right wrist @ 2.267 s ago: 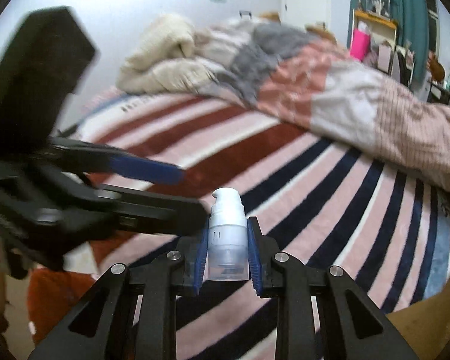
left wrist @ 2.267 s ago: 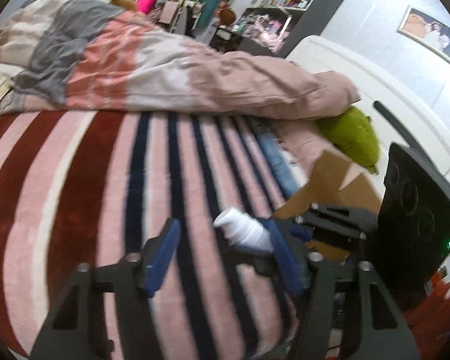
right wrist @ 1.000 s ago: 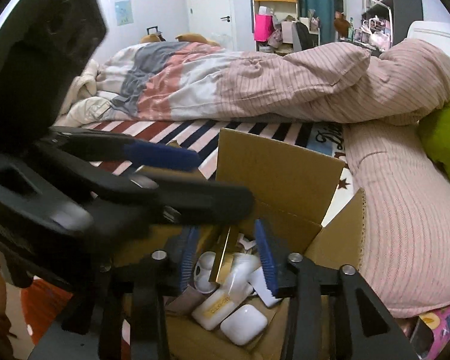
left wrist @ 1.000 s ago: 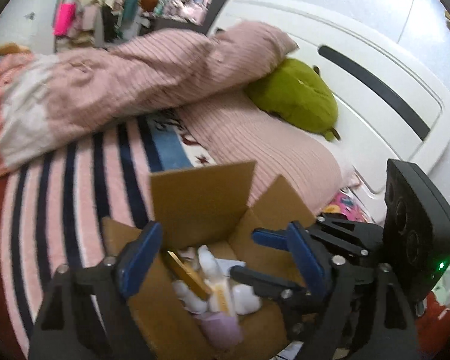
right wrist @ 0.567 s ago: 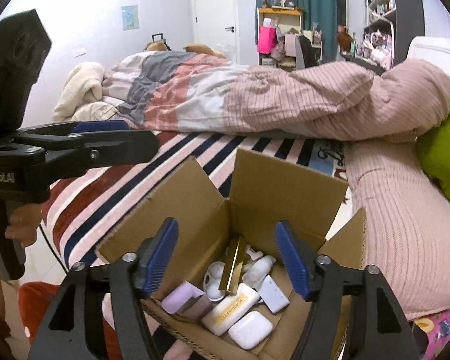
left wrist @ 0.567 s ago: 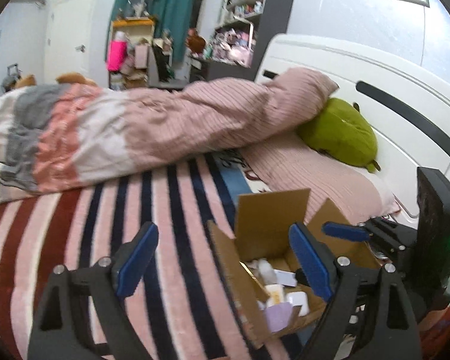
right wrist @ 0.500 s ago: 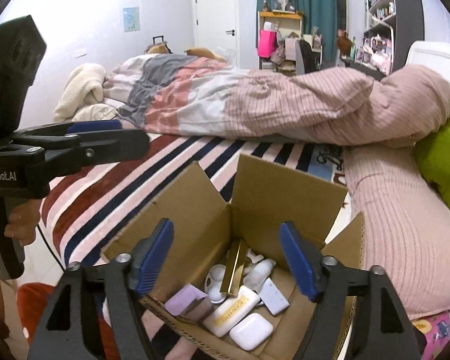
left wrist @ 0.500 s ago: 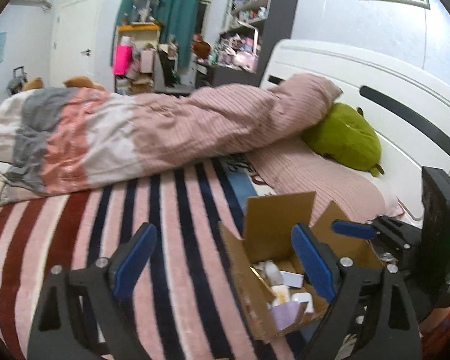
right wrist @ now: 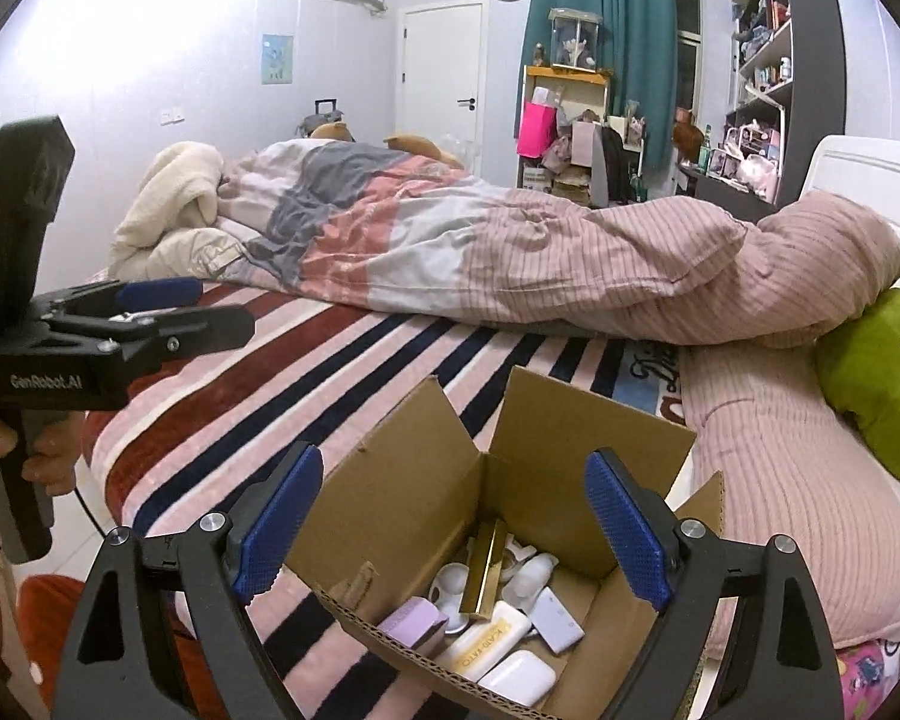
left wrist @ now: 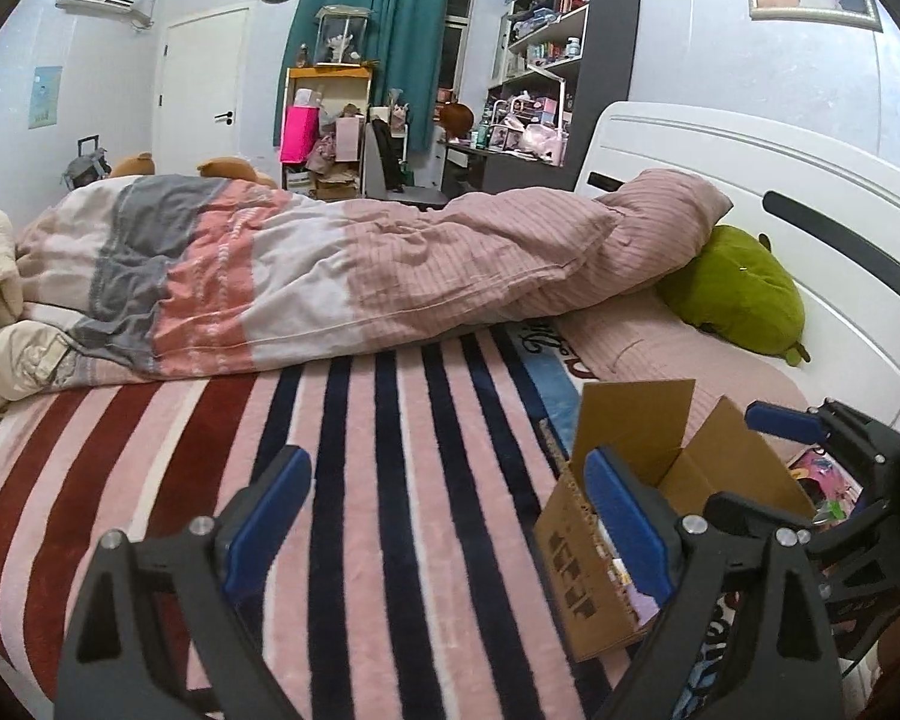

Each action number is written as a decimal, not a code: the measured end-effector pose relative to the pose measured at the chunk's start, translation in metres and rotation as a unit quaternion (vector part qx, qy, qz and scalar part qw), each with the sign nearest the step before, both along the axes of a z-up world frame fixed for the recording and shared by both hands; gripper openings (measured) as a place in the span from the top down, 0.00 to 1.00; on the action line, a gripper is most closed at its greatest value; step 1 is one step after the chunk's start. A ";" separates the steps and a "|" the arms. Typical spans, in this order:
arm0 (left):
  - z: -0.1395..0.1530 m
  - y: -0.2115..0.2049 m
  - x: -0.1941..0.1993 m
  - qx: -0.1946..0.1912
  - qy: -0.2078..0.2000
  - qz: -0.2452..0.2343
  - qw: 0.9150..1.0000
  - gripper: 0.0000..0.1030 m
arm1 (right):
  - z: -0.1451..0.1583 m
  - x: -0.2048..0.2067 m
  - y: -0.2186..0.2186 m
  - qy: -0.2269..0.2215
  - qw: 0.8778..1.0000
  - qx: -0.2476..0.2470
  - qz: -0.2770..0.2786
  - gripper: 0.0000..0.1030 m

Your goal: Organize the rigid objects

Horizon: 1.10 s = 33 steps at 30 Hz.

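Note:
An open cardboard box (right wrist: 402,480) sits on the striped blanket near the bed's front edge; it also shows in the left wrist view (left wrist: 630,420). Inside lie several small items: a white case (right wrist: 519,675), a cream bottle (right wrist: 489,639), a lilac box (right wrist: 411,624), a gold bar (right wrist: 486,570) and white bottles. My right gripper (right wrist: 450,516) is open and empty, above and in front of the box. My left gripper (left wrist: 444,510) is open and empty over the blanket, left of the box; the right wrist view shows it at far left (right wrist: 168,306).
A rumpled pink, grey and white duvet (left wrist: 330,276) lies across the back of the bed. A green plush (left wrist: 738,294) rests on the pink pillow (right wrist: 798,468) by the white headboard (left wrist: 720,180). The striped blanket (left wrist: 390,450) stretches left of the box.
My right gripper let go of the white pump bottle into the box and opened. Both grippers then pulled up and back from the box, which now looks smaller and lower.

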<state>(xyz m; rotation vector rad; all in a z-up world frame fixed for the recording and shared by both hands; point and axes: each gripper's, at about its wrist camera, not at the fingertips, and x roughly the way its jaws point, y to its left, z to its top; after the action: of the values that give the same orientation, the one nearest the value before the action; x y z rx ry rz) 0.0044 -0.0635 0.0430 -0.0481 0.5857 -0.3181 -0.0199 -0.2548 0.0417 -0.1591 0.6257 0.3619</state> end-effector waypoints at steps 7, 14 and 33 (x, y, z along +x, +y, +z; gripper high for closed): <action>-0.003 0.005 -0.001 0.003 0.000 0.006 1.000 0.12 | 0.003 -0.003 0.008 -0.008 1.000 -0.006 0.001 0.15; -0.004 0.006 -0.001 0.004 0.000 0.006 1.000 0.12 | 0.005 -0.003 0.010 -0.009 1.000 -0.008 0.001 0.15; -0.005 0.012 -0.001 0.009 -0.004 0.008 1.000 0.12 | 0.012 -0.003 0.005 -0.027 1.000 0.002 0.000 0.15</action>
<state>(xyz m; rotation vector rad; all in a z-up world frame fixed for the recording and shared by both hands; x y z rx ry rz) 0.0031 -0.0511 0.0385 -0.0350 0.5797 -0.2968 -0.0225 -0.2500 0.0538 -0.1640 0.5718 0.3577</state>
